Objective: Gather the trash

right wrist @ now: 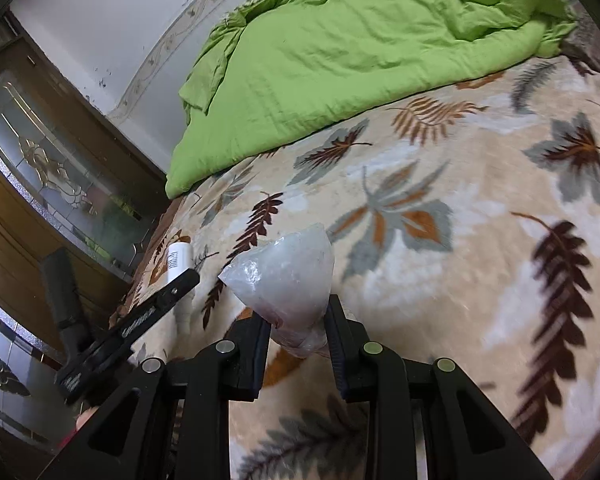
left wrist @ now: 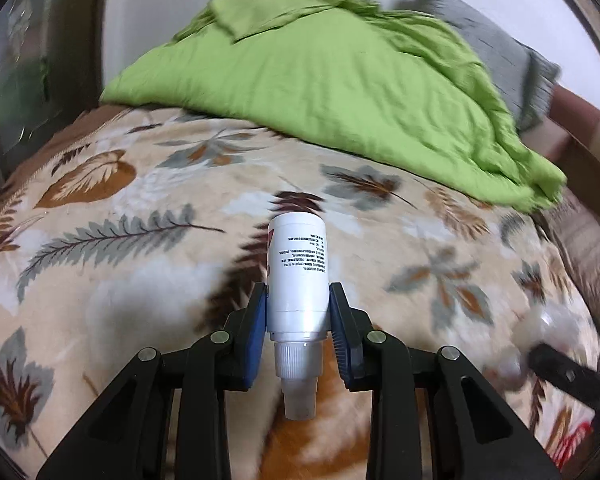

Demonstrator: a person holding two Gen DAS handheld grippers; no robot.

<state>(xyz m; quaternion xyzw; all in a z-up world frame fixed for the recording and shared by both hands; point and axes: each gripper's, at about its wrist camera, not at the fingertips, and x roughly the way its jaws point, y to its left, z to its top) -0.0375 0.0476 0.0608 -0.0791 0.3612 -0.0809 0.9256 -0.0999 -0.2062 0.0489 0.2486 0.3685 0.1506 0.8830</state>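
**A:** How far along is the collecting?

**B:** Both pickups look done. The left gripper is clamping a white spray bottle between its blue pads, jaws narrowed onto the body, nozzle pointing back toward the camera. The bottle is hanging above the leaf-patterned blanket, not lying on it.

**A:** And the other hand?

**B:** The right gripper is pinching a crumpled clear plastic bag, jaws closed in on its lower part. In the right wrist view the bottle is showing again at about nine o'clock, with the left gripper's black frame across it.

**A:** Anything more lying on the bed?

**B:** I'm seeing no other loose trash on the blanket. The green quilt is filling twelve o'clock in both views, and a grey cloth is peeking out behind it at about two o'clock; what might be under them I can't tell.

**A:** So what's left?

**B:** Disposal, I'd judge. No bin or trash bag is appearing in either view, so both items are waiting to be carried somewhere and released.
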